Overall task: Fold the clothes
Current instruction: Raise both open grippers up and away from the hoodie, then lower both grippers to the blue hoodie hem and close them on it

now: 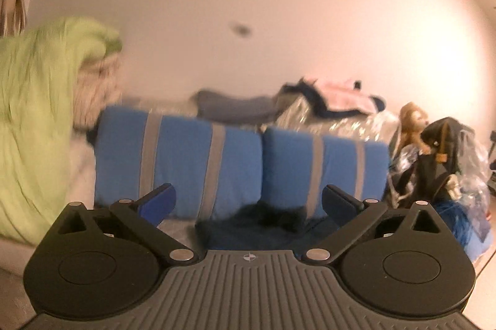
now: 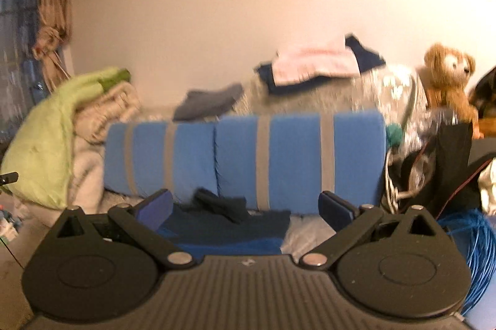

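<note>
A dark navy garment (image 1: pixel 260 224) lies crumpled on the seat of a blue sofa, below and beyond both grippers; in the right wrist view the same garment (image 2: pixel 226 221) shows a black rolled part on top. My left gripper (image 1: pixel 248 201) is held above it, jaws spread wide, nothing between the blue pads (image 1: pixel 158 203). My right gripper (image 2: pixel 245 207) also stands open and empty, raised over the garment. Both point at the sofa's blue back cushions (image 2: pixel 241 156) with grey stripes.
A lime-green blanket (image 1: pixel 34 125) and a beige knit heap sit at the sofa's left end. Folded pink and navy clothes (image 2: pixel 316 63) and a grey piece (image 2: pixel 207 103) lie on the ledge behind. A teddy bear (image 2: pixel 446 76), bags and a blue cable coil (image 2: pixel 474 240) crowd the right.
</note>
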